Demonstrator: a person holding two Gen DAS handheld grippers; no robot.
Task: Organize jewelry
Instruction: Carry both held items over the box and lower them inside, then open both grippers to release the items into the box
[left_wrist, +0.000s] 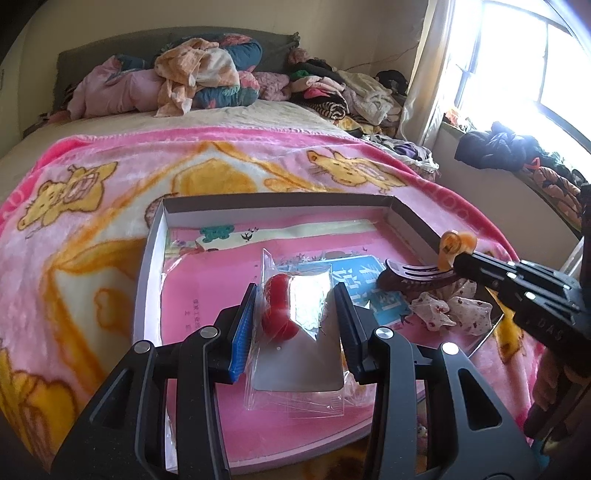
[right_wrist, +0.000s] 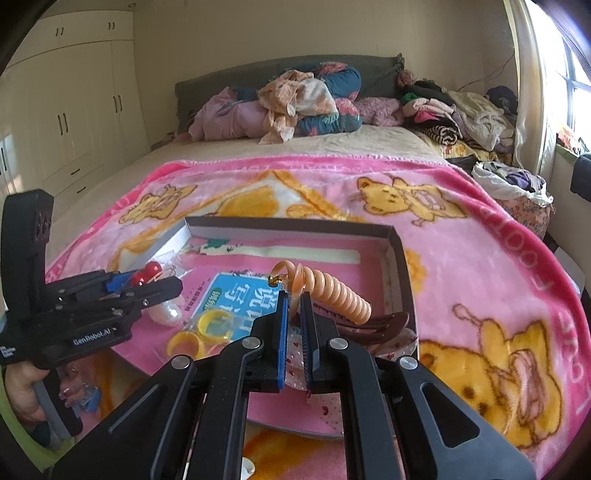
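Left claw (left_wrist: 295, 325) is gripping a clear packet (left_wrist: 295, 332) with a red piece inside, over the tray (left_wrist: 147, 288). Right claw (right_wrist: 294, 328) is pinching an orange spiral coil (right_wrist: 332, 291); brown hair clip (right_wrist: 369, 325) lying at two o'clock, yellow rings (right_wrist: 207, 328) at nine, pink blanket (right_wrist: 480, 258) beyond.

Left gripper (left_wrist: 295, 325) jaws part-closed, right gripper (right_wrist: 294, 325) jaws nearly together (both held forward, level).
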